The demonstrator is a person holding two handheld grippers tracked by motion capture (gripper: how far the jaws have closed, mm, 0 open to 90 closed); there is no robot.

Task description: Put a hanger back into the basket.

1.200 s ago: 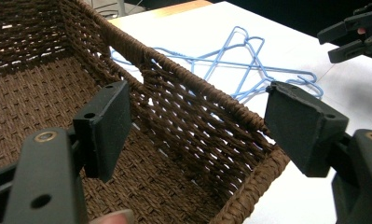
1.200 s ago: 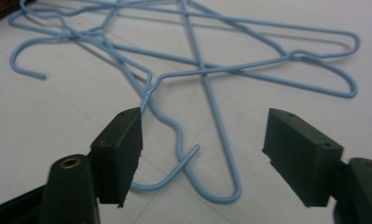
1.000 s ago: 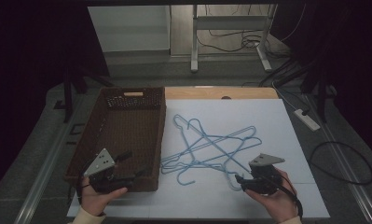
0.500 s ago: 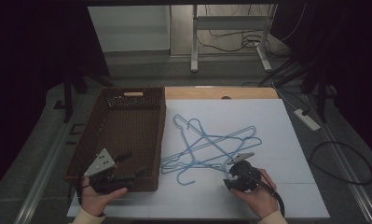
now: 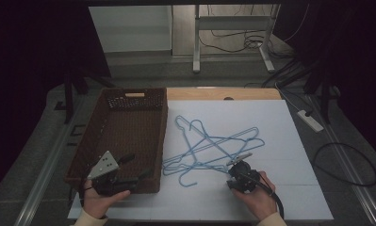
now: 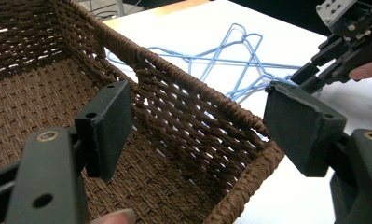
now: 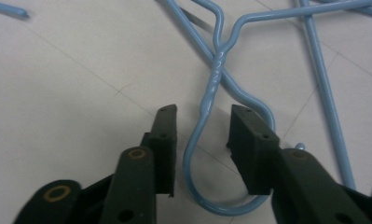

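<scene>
Right gripper (image 7: pixel 200 116) jaws just closing, left gripper (image 6: pixel 207 126) jaws apart

The high view looks forward and down from above the person's side, taking in the whole white surface (image 5: pixel 270 141). The left gripper view sits close over the wicker basket (image 6: pixel 197 93) corner, facing the blue hangers (image 6: pixel 230 51) at upper right of the frame. The right gripper view looks down, very near, at probably one hanger hook (image 7: pixel 211 154). All three views share the hangers.
</scene>
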